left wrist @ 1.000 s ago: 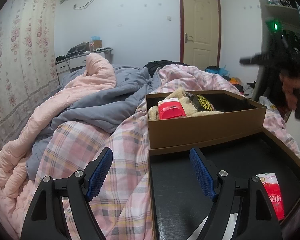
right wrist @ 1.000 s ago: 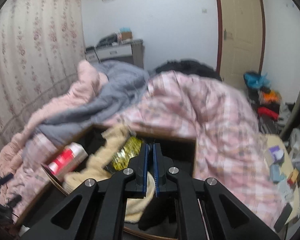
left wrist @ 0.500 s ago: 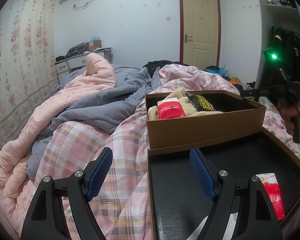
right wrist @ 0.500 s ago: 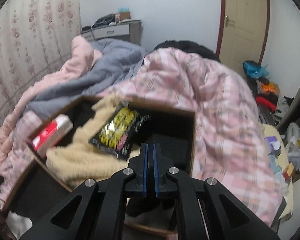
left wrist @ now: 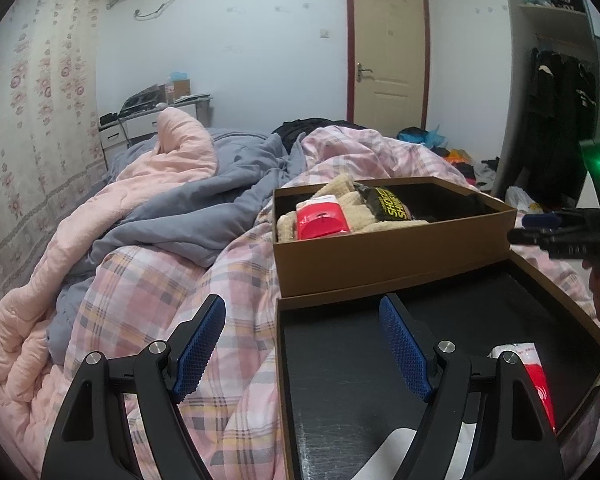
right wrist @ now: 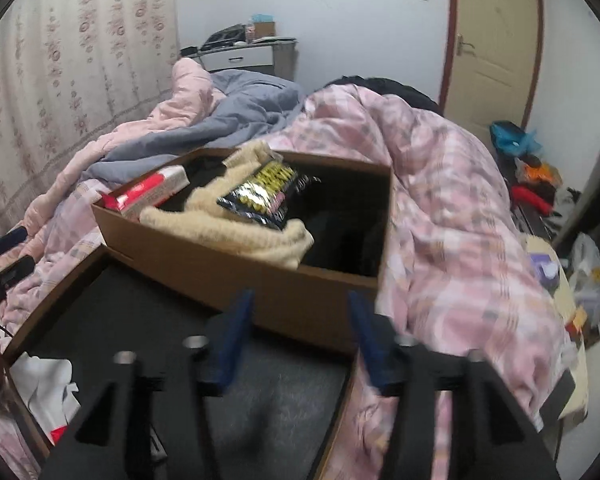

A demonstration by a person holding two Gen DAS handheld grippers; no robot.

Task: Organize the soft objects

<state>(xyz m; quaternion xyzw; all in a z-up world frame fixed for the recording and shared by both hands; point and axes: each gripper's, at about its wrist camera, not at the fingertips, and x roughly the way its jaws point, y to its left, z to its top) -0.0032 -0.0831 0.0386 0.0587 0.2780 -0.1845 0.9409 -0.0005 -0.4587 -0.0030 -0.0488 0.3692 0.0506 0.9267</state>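
Note:
A brown cardboard box (left wrist: 380,256) (right wrist: 236,264) stands on the bed. It holds a cream fuzzy cloth (left wrist: 356,210) (right wrist: 228,228), a red tissue pack (left wrist: 320,220) (right wrist: 148,194) and a black-and-yellow packet (left wrist: 388,204) (right wrist: 266,194). In front lies the black-lined box lid (left wrist: 360,368) (right wrist: 132,312) with a red pack (left wrist: 534,380) in it. My left gripper (left wrist: 302,348) is open and empty over the lid's near left corner. My right gripper (right wrist: 300,340) is open and empty over the lid, just short of the box; it also shows in the left wrist view (left wrist: 540,228).
Pink plaid quilt (left wrist: 172,292) (right wrist: 452,200), grey blanket (left wrist: 204,212) and pink comforter (left wrist: 40,280) cover the bed. White paper (right wrist: 48,384) lies in the lid. A door (left wrist: 388,52), a desk (left wrist: 152,120) and floor clutter (right wrist: 536,176) stand beyond.
My right gripper has opened, pulled back and dropped from above the box to over the lid. The left gripper has not moved.

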